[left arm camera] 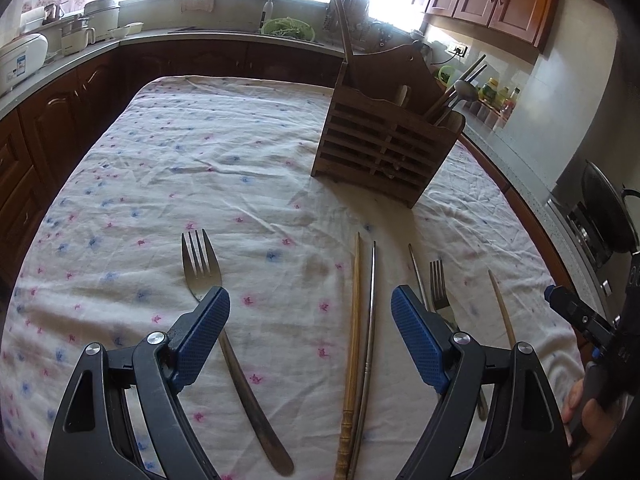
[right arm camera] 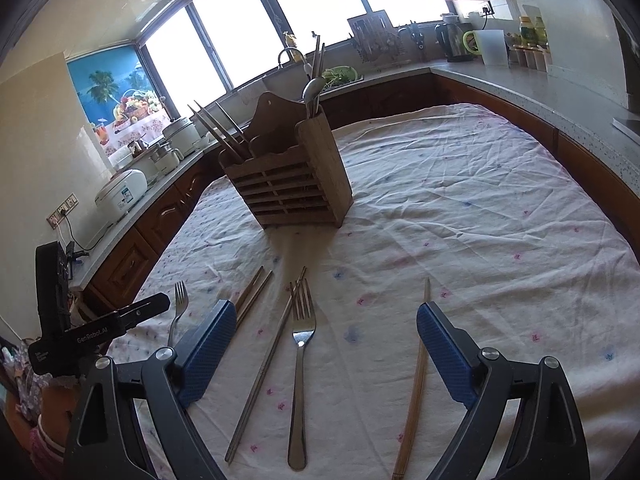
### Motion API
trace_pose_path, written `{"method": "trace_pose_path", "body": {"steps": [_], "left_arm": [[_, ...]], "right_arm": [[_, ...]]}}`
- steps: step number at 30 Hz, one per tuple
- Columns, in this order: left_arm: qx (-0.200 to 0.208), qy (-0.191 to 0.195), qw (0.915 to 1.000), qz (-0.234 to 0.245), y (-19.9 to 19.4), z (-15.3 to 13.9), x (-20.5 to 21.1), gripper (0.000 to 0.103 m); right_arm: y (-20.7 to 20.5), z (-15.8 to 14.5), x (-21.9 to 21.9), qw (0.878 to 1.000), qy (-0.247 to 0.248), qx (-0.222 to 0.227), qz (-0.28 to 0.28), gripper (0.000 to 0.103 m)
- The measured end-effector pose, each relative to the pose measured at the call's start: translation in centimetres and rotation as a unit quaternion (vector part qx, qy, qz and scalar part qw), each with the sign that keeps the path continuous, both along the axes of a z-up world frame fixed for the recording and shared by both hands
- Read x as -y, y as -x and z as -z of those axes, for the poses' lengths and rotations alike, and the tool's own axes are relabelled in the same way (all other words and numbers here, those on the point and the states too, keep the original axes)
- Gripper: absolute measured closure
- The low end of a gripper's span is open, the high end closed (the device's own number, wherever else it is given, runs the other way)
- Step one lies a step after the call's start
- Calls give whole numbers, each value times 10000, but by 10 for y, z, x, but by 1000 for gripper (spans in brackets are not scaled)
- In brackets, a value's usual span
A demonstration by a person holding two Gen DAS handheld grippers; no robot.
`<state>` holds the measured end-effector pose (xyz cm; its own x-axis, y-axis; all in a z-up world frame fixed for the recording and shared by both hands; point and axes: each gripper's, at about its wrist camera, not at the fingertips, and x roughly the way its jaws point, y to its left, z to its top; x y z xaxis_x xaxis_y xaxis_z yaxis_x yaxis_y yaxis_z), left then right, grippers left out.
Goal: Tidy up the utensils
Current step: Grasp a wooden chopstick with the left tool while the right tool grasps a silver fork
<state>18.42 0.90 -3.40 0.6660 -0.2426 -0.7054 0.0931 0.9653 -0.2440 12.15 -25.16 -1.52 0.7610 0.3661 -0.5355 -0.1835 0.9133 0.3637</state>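
Observation:
A slatted wooden utensil holder (left arm camera: 384, 152) (right arm camera: 288, 184) stands on the flowered cloth, with chopsticks and a spoon in it. My left gripper (left arm camera: 310, 300) hangs open over the cloth. A fork (left arm camera: 200, 268) passes under its left finger, and a wooden chopstick (left arm camera: 354, 320) and a metal chopstick (left arm camera: 370, 320) lie between the fingers. My right gripper (right arm camera: 326, 316) is open above a second fork (right arm camera: 300, 360) and a metal chopstick (right arm camera: 268, 364). Another wooden chopstick (right arm camera: 420, 360) lies beside its right finger. Neither gripper holds anything.
The cloth-covered table (right arm camera: 460, 200) is ringed by kitchen counters with dark cabinets. A rice cooker (right arm camera: 120, 196) sits on the left counter, a kettle (right arm camera: 452, 42) and jars at the back right. A hand (left arm camera: 592, 412) shows at the right edge of the left wrist view.

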Motion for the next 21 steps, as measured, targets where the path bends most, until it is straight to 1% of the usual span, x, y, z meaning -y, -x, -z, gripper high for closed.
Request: {"method": "trace_pose_path", "body": {"steps": [1,2,3,4,5,7,9,10,12,13,17,19,21], "left_arm": [[-16,-24,10000,26,-2,1,1,18],[-32,-52,10000,46,-5,2,3,19],[-58,-82,9999,76,-8,3,4,21],[-93,-102,9998,113,-11,4,5,25],[-132,-112,9997,157,-14,5,7,28],[-198,-153,9994,246,-20,8,11,38],[-252,-202,9989,336,-28,10,16,46],[-291,-219,9986,382,-32,12,19,48],[-362,-248,9978,495,-40,14,25,48],[-388,-271,9973,556,-43,15,28,48],[-504,-403,9949,771,-59,20,40,48],[-572,-483,9933,879,-68,24,47,49],[-660,-583,9912,989,-76,29,54,50]], "right_arm": [[-2,1,-3,10000,24,-27,-40,19],[-5,3,-6,9999,46,-75,-91,22],[-8,4,-9,9998,69,-132,-145,28],[-12,6,-12,9996,100,-182,-197,32],[-15,8,-16,9993,138,-234,-254,34],[-23,11,-23,9986,214,-310,-361,42],[-32,14,-31,9976,304,-404,-462,46],[-36,16,-35,9970,339,-454,-519,48],[-45,22,-43,9956,417,-566,-618,50],[-48,26,-47,9948,457,-623,-667,53],[-61,40,-57,9912,641,-864,-777,56],[-66,48,-59,9893,707,-997,-795,62],[-66,49,-60,9890,808,-960,-779,65]]}}
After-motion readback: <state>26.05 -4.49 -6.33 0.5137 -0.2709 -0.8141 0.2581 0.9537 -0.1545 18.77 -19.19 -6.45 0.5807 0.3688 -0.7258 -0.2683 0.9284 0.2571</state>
